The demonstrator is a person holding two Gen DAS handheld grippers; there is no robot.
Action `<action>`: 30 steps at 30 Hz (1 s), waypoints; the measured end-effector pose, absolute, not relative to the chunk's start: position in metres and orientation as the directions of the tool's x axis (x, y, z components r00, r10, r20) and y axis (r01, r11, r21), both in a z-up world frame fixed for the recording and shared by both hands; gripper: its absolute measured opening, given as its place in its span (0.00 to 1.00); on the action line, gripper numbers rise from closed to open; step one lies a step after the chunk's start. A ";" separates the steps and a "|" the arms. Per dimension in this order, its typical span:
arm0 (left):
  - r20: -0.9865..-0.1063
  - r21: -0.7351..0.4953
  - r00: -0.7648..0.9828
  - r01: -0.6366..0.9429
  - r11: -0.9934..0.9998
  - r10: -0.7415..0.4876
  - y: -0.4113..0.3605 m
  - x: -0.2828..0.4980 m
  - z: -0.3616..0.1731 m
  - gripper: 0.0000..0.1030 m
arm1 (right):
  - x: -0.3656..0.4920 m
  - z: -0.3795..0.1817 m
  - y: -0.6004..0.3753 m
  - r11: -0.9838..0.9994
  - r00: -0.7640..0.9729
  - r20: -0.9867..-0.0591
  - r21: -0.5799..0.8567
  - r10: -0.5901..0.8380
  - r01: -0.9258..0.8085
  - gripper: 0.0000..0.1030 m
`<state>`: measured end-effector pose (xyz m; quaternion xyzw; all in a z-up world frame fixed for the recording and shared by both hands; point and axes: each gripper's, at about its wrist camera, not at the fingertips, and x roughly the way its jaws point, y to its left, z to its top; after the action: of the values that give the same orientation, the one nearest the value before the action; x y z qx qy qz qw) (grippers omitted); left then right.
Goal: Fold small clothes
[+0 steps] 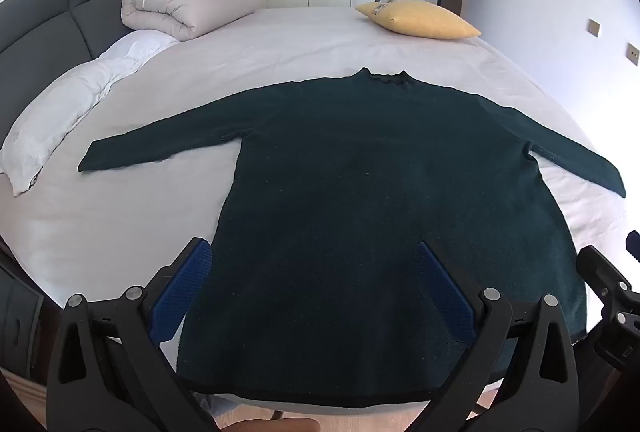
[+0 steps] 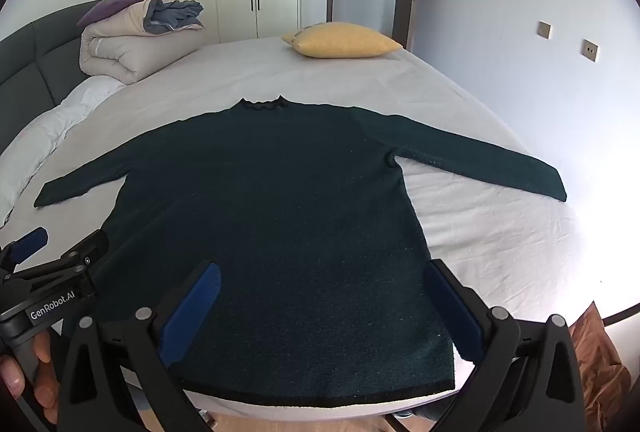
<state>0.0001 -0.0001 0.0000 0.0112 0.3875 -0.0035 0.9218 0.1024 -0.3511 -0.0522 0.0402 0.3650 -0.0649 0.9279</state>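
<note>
Item: dark green long-sleeved knitted sweater [image 1: 360,192], laid flat and face-up on the white-sheeted bed [image 1: 120,232]. Its long axis runs from the hem, nearest the cameras at 6 o'clock, to the neck at 12 o'clock. The sleeves are spread towards 9 and 3 o'clock. The hem lies along the near edge of the bed.

Left hand-held gripper [image 1: 316,288]: blue-padded jaws at their widest, nothing between them. In the left wrist view it hovers over the sweater's lower left part; the left pad sits over the garment's left side edge, the right pad over the body cloth. Whether it touches the fabric cannot be told.

Right hand-held gripper [image 2: 324,308]: also wide open and empty. It is poised over the lower right part, its right pad at the sweater's right side edge. The left tool shows at 9 o'clock in this view, with a person's hand [image 2: 24,372] on its grip.

Relation governing the next move: both grippers stand at the hem end, side by side, with the garment stretching away from them towards 12 o'clock. The left is nearer the left hem corner and left sleeve [image 1: 160,140]; the right is nearer the right hem corner and right sleeve [image 2: 480,160]. Judged: each hand suits its own side.

Also present: folded beige quilt [image 1: 180,4], yellow cushion [image 1: 420,18], both far off at 11 and 1 o'clock.
</note>
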 end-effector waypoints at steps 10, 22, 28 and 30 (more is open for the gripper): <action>-0.714 0.017 0.700 0.020 1.000 -0.002 -0.004 0.001 -0.001 1.00 | 0.102 -0.050 -0.350 0.988 0.723 -0.684 0.021 -0.095 0.150 1.00; -0.715 0.012 0.699 0.019 1.000 -0.005 -0.002 0.001 0.001 1.00 | 0.104 -0.051 -0.351 0.989 0.720 -0.688 0.022 -0.094 0.150 1.00; -0.715 0.011 0.699 0.019 1.000 -0.005 -0.002 0.001 0.000 1.00 | 0.105 -0.053 -0.350 0.988 0.719 -0.689 0.022 -0.093 0.150 1.00; -0.715 0.010 0.699 0.019 1.000 -0.006 -0.002 0.001 0.000 1.00 | 0.105 -0.052 -0.350 0.989 0.719 -0.689 0.022 -0.093 0.149 1.00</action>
<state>0.0009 -0.0015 0.0003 0.0084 0.3876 -0.0066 0.9218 0.1051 -0.3502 -0.0525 0.0381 0.3693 -0.0655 0.9262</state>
